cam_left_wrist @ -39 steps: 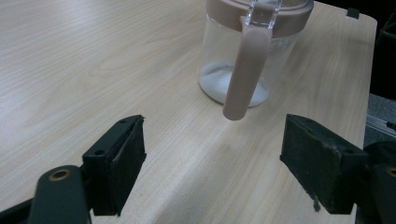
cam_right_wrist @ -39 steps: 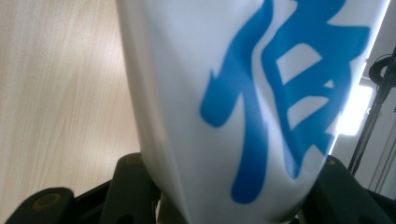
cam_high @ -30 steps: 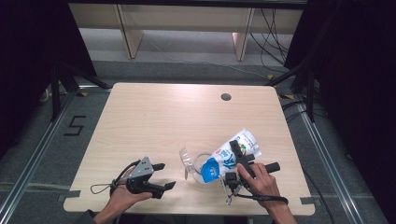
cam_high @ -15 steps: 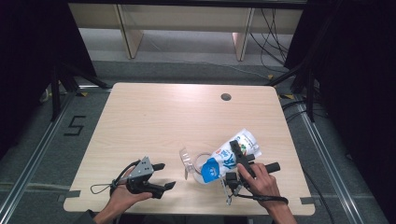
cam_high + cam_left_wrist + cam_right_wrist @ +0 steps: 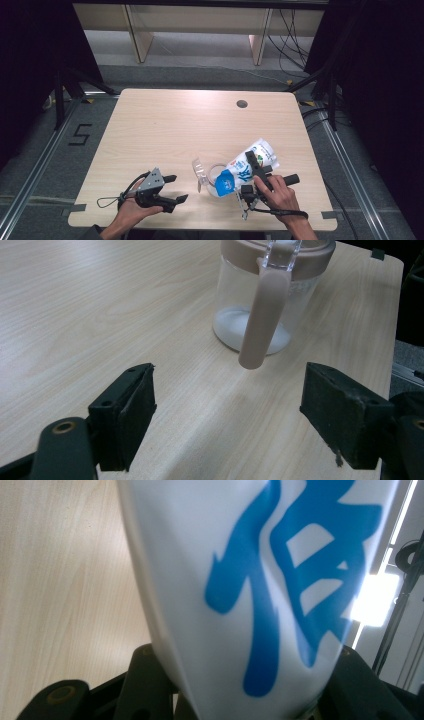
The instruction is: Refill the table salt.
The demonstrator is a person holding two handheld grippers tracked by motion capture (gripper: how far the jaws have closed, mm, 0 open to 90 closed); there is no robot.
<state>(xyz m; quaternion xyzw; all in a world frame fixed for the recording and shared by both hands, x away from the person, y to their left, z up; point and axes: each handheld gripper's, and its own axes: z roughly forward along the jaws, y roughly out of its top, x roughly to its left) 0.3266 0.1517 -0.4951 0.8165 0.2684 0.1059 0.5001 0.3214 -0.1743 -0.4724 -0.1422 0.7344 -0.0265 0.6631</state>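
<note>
Light wood table (image 5: pixel 165 125) w/ a round grommet hole (image 5: pixel 242 104) near its far edge, dark floor and shelving beyond. Work in hand looks like pouring from a white-and-blue bag (image 5: pixel 245 168) into a clear jar (image 5: pixel 214 176) w/ a pinkish lid and handle — bag is tipped, blue end down at the jar's mouth, its other end pointing off toward 2 o'clock. Right gripper (image 5: pixel 252 165) is clamped on the bag: in the right gripper view the bag (image 5: pixel 260 580) w/ its big blue character sits pinched between the two black jaws at the bottom. Jar stands near the table's front edge, about 9 o'clock from the right gripper and touching or nearly touching the bag's low end; can't tell if anything is flowing. In the left gripper view the jar (image 5: pixel 272 295) shows a thin white layer at the bottom, so I'd judge the pour as early or partway. Left gripper (image 5: pixel 172 192) has jaws wide apart, holding nothing, resting on the table at roughly 9 o'clock from the jar, a clear gap between; from its own camera the jar's handle (image 5: pixel 262 320) hangs dead ahead at 12 o'clock, beyond the jaw tips. Next move prob. calls for steadying the jar w/ the left gripper — close on the handle or body — while the right tips the bag further w/o spilling past the rim.
</note>
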